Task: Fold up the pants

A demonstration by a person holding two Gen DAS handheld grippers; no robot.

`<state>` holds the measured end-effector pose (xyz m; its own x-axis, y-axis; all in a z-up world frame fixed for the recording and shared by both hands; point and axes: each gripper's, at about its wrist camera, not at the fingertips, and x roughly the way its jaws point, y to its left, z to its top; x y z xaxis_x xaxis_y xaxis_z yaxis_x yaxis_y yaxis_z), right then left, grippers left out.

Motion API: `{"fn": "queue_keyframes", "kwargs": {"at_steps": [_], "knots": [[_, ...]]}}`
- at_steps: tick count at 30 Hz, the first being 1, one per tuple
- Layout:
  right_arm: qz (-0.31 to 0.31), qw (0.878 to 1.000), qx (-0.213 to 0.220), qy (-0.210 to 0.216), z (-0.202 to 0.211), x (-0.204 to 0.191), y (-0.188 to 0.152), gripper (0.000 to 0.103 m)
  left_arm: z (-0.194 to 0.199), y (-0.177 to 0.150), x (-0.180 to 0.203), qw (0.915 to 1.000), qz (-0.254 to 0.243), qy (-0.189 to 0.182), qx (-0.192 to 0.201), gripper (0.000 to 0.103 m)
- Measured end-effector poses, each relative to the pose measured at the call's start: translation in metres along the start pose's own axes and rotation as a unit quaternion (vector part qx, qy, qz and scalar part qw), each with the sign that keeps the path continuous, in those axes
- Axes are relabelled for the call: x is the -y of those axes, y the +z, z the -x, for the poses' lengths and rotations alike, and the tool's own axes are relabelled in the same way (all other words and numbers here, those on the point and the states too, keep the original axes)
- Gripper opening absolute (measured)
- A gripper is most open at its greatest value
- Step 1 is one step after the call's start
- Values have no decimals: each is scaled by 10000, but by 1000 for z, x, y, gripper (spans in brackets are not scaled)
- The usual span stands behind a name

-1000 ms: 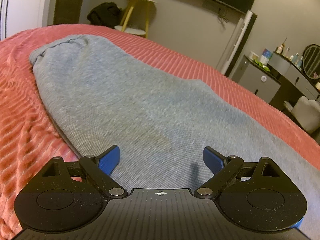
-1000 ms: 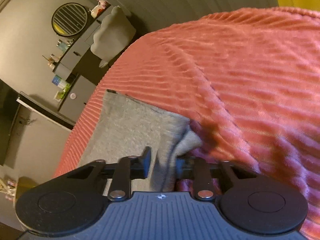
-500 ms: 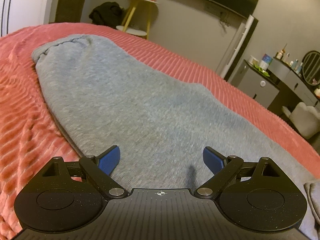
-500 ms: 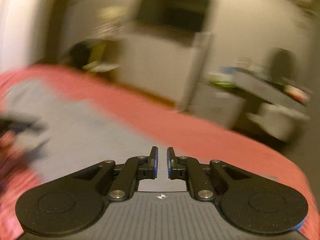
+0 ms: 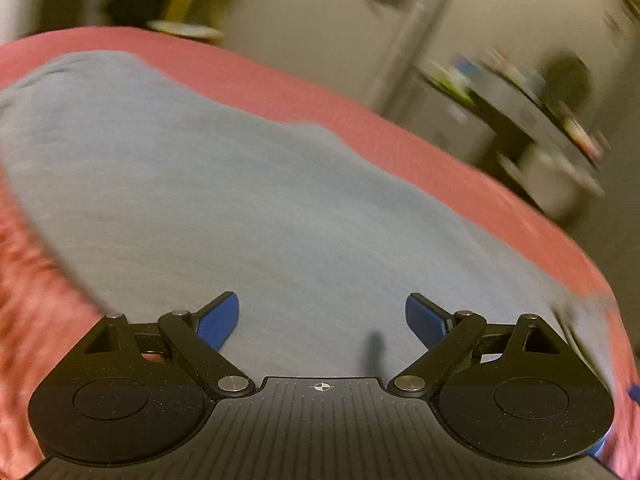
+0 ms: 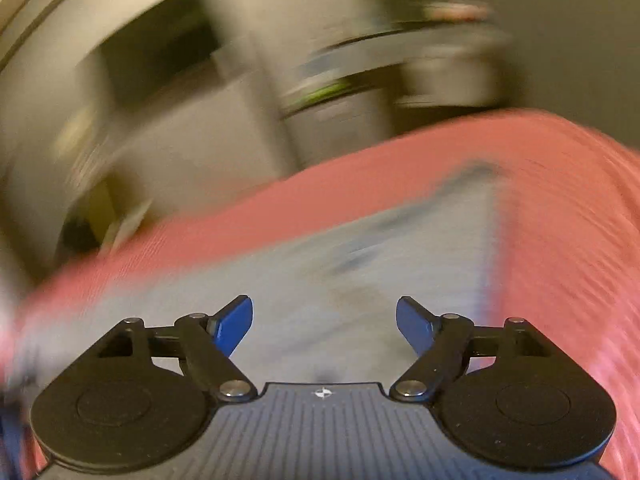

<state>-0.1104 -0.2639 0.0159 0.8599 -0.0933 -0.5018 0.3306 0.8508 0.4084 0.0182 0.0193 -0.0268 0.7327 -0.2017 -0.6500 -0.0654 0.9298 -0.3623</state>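
Note:
Grey pants (image 5: 224, 184) lie flat and lengthwise across a red ribbed bedspread (image 5: 420, 160), with the far end at the upper left of the left wrist view. My left gripper (image 5: 322, 322) hovers low over the near part of the cloth, open, with nothing between its blue pads (image 5: 220, 320). The right wrist view is blurred by motion. There the grey pants (image 6: 400, 264) stretch away over the red bedspread (image 6: 560, 240). My right gripper (image 6: 324, 322) is above them, its jaws opening, and no cloth is between the pads (image 6: 236, 322).
Beyond the bed's far edge stand a grey cabinet and dresser (image 5: 500, 120) with small items on top. A yellow side table (image 5: 180, 4) and a dark bundle (image 5: 132, 0) are at the back left. A dark wall screen (image 6: 160, 52) shows in the right wrist view.
The right gripper let go of the pants' folded edge, swung away across the bed, and its jaws went from shut to wide apart. The left gripper tilted slightly and stayed open.

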Motion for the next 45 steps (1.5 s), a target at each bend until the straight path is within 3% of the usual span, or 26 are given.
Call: {"fn": "queue_keyframes", "kwargs": {"at_steps": [2, 5, 8, 10, 12, 14, 18, 20, 24, 25, 26, 27, 29, 32, 38, 41, 45], "knots": [[-1053, 9927, 190, -564, -1, 39, 4, 83, -4, 3, 35, 9974, -580, -379, -197, 92], [-2082, 9756, 207, -658, -11, 80, 4, 83, -22, 20, 99, 9845, -1076, -1277, -543, 92], [-2241, 9729, 334, -453, -22, 90, 5, 83, -59, 41, 155, 9665, -1084, -2072, -1061, 92], [-2166, 9747, 428, -347, -30, 93, 4, 84, -97, 53, 189, 9539, -978, -2391, -1524, 88], [-2164, 9748, 464, -270, -33, 101, 6, 84, -131, 58, 221, 9430, -1073, -2483, -1939, 78], [-2355, 9704, 514, -174, -37, 110, 4, 85, -158, 55, 253, 9352, -1443, -2404, -2164, 76], [-2662, 9625, 520, -78, -49, 128, 2, 85, -203, 43, 293, 9118, -1951, -2394, -2704, 75], [-2785, 9591, 496, -54, -55, 135, 0, 85, -216, 39, 299, 9086, -1999, -2406, -2767, 77], [-2715, 9610, 534, -18, -60, 135, 0, 87, -232, 43, 308, 8969, -1571, -2777, -3061, 75], [-2694, 9615, 540, -12, -61, 134, 0, 88, -232, 41, 314, 8966, -1647, -2747, -3057, 72], [-2693, 9614, 558, 4, -61, 133, 0, 88, -232, 38, 320, 8966, -1781, -2698, -3026, 59], [-2709, 9609, 564, 19, -61, 133, 0, 88, -230, 34, 325, 8967, -1924, -2657, -2971, 39], [-2730, 9602, 594, 50, -60, 133, 0, 88, -228, 32, 326, 8988, -1941, -2606, -2942, 20], [-2729, 9596, 688, 48, -54, 133, 0, 88, -210, 33, 322, 9103, -1857, -2600, -2631, 17], [-2623, 9601, 958, 139, -43, 131, 3, 88, -119, 63, 277, 9311, -1386, -2891, -1738, 16], [-2523, 9630, 935, 181, -42, 126, 5, 88, -72, 71, 227, 9494, -1467, -2473, -1261, 16], [-2194, 9716, 800, 376, -44, 112, 8, 88, -51, 63, 134, 9764, -836, -1475, -1336, 18]]}}
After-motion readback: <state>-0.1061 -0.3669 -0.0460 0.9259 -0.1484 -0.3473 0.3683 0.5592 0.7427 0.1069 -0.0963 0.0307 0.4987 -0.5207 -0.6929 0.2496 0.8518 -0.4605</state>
